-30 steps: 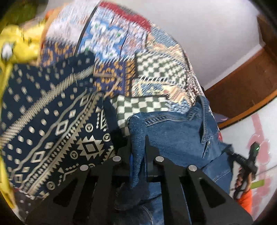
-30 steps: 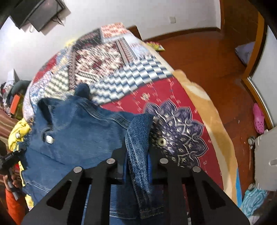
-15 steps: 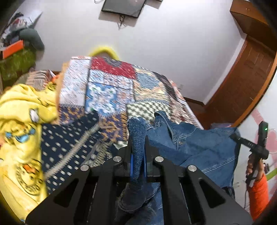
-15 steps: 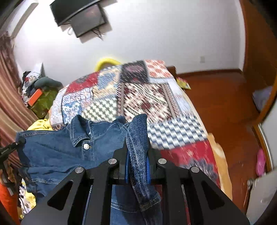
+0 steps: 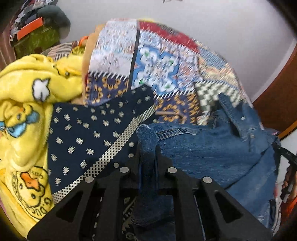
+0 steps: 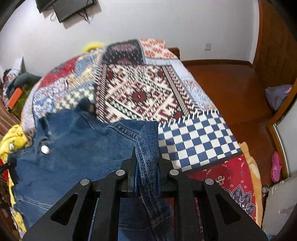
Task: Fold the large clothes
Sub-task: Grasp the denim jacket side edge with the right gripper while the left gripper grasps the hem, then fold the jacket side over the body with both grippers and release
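A blue denim jacket (image 5: 213, 152) hangs stretched between my two grippers over a patchwork quilt (image 5: 157, 64) on the bed. My left gripper (image 5: 147, 148) pinches a fold of the jacket's edge; its jaws are opening slightly, with the denim still pressed between the pads. In the right wrist view my right gripper (image 6: 146, 153) is shut on a seamed edge of the denim jacket (image 6: 74, 148), whose collar and metal button (image 6: 44, 149) face up. Below it lies the patchwork quilt (image 6: 141, 89).
A yellow duck-print blanket (image 5: 24, 111) is heaped at the bed's left, beside a navy patterned cloth (image 5: 89, 133). Right of the bed are a wooden floor (image 6: 232, 83), a pink clog (image 6: 276, 166) and a wooden door frame (image 5: 274, 89). A screen (image 6: 74, 9) hangs on the white wall.
Both grippers lifted the jacket, carried it across the bed, and now tip down over the quilt again. Each keeps its hold on the denim.
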A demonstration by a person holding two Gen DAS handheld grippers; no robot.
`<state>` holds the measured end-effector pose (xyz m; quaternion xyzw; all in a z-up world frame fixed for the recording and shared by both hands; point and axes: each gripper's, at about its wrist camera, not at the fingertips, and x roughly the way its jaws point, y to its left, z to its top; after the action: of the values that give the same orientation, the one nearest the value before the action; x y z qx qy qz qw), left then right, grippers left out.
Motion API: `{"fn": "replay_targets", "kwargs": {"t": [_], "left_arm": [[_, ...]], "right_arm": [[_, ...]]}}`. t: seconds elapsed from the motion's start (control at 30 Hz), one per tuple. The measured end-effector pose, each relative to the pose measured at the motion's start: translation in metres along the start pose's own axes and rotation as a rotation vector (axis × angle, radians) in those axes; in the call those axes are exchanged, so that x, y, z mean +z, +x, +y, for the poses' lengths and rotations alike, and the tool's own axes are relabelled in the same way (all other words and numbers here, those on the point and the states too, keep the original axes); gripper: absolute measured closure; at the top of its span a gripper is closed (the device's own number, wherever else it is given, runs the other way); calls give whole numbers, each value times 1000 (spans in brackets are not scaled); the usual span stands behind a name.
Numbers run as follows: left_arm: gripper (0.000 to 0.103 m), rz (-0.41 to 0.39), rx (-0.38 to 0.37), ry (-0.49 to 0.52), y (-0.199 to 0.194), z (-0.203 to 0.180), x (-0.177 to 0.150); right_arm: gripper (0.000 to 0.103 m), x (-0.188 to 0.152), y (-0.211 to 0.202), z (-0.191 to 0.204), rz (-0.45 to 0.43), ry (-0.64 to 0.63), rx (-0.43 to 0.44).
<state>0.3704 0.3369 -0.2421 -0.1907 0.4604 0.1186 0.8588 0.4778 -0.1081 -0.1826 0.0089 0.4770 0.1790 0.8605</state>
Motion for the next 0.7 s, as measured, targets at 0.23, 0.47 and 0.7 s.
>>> {"fn": "replay_targets", "kwargs": {"t": [0.23,0.47,0.7], "left_arm": [[88,62,76,49,11,-2,-12],[60,66,131,126,-34,-12,-24],[33,-30,115,181,-109,-35,-56]], "right_arm": [[83,-9,4,-2,62,-29,1],[50,-24,-26,0,134,-72,-5],[29,-51,-98,7,66,-138,-46]]}}
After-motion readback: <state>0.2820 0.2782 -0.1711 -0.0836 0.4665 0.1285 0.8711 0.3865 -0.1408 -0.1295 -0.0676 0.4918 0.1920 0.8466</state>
